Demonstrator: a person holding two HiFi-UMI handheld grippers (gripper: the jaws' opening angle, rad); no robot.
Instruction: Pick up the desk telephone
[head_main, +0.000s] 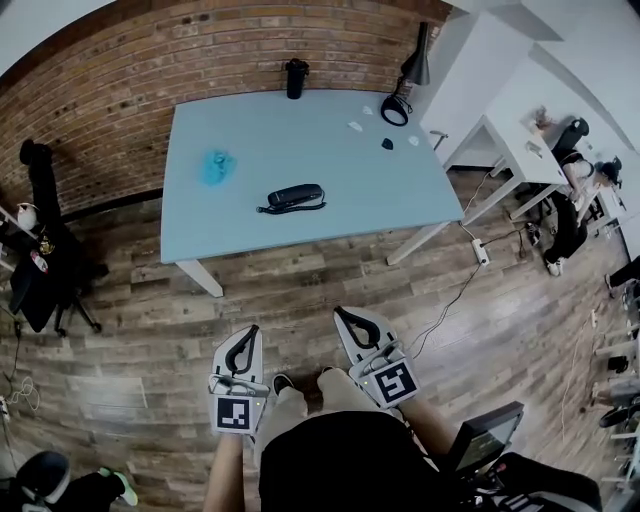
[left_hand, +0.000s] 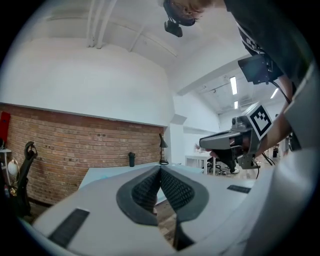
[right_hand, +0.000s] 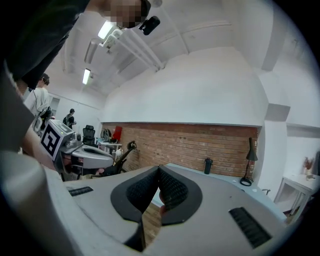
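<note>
Left claw (head_main: 251, 334), right claw (head_main: 342, 314): level, closed

No writing, label or number can be read anywhere.

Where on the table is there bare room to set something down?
Bare: the near strip of the table in front of the telephone, its near right corner, and the stretch between the blue object and the bottle. Crowded: the far right corner, where small bits lie around the lamp.
</note>
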